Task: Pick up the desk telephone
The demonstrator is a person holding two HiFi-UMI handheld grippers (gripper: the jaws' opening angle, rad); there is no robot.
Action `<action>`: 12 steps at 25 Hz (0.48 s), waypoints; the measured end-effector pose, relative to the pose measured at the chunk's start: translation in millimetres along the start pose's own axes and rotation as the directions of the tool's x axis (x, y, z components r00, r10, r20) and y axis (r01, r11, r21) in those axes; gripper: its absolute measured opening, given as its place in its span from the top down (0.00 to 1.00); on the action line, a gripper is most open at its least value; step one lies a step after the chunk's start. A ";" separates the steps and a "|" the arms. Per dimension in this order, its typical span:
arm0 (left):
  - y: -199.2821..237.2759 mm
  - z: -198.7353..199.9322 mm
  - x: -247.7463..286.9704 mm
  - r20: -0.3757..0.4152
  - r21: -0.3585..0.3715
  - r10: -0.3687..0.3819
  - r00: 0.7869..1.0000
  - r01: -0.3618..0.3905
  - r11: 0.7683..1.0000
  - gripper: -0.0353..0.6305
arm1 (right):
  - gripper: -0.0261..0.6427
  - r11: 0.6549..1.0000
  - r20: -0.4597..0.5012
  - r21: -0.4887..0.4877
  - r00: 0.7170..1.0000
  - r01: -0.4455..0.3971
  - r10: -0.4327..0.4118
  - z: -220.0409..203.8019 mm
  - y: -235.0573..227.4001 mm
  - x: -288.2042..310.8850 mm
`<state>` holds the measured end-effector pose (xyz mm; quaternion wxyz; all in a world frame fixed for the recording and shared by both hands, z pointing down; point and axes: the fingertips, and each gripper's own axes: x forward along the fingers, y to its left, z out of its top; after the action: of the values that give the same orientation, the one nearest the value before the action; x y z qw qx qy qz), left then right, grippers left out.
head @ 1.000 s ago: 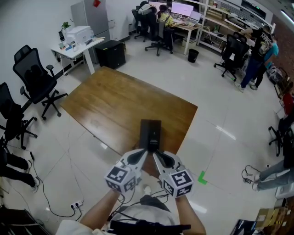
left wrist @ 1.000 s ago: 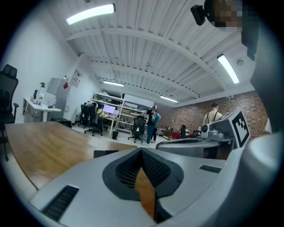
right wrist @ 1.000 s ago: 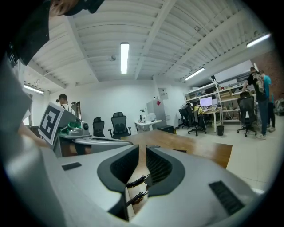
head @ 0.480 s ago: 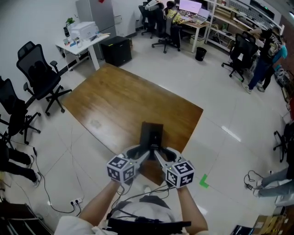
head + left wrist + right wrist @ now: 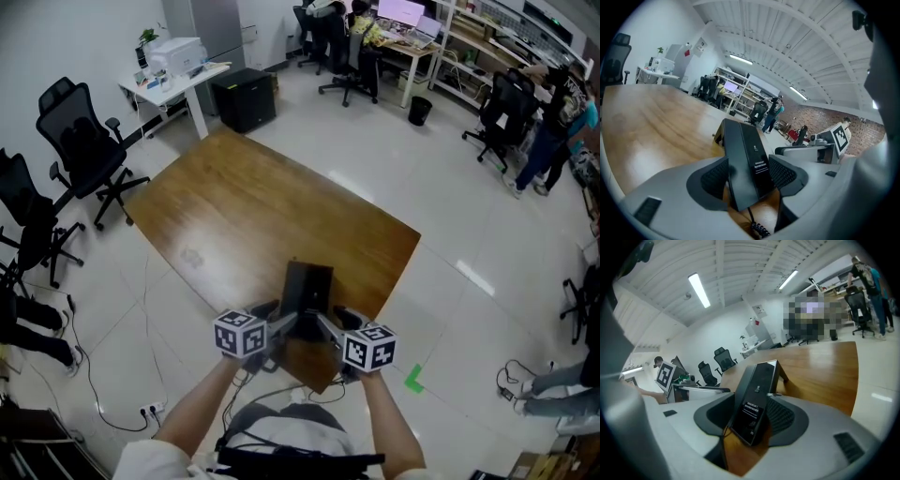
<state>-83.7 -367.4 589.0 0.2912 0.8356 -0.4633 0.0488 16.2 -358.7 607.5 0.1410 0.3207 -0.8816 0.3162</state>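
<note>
A black desk telephone [image 5: 307,288] lies on the wooden table [image 5: 262,206], near the corner closest to me. My left gripper [image 5: 278,321] and right gripper [image 5: 330,324] sit low at its near end, side by side. In the left gripper view the telephone [image 5: 747,159] runs between the jaws of the left gripper [image 5: 749,175], which are opening; the pads flank it without pressing. A coiled cord [image 5: 759,228] hangs from its near end. In the right gripper view the telephone [image 5: 757,394] likewise lies between the opening jaws of the right gripper [image 5: 750,417].
Black office chairs [image 5: 84,150] stand left of the table. A white desk with a printer [image 5: 173,61] and a black cabinet [image 5: 246,98] are behind it. People sit at desks at the back. A green tape mark [image 5: 413,377] and cables lie on the floor.
Both grippers have dropped from above the table edge down to the telephone's near end. Their jaws have spread from nearly shut to wide apart around it.
</note>
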 end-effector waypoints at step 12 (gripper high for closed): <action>33.6 -25.3 47.5 -0.148 -0.114 -0.100 0.984 0.083 0.990 0.49 | 0.52 0.970 -0.075 0.212 0.987 -0.122 0.141 4.7 -27.7 55.4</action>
<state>-79.0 -402.8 641.4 0.3723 0.8329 -0.4026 0.0745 -7.8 -404.6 641.8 0.1248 0.2600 -0.8562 0.4287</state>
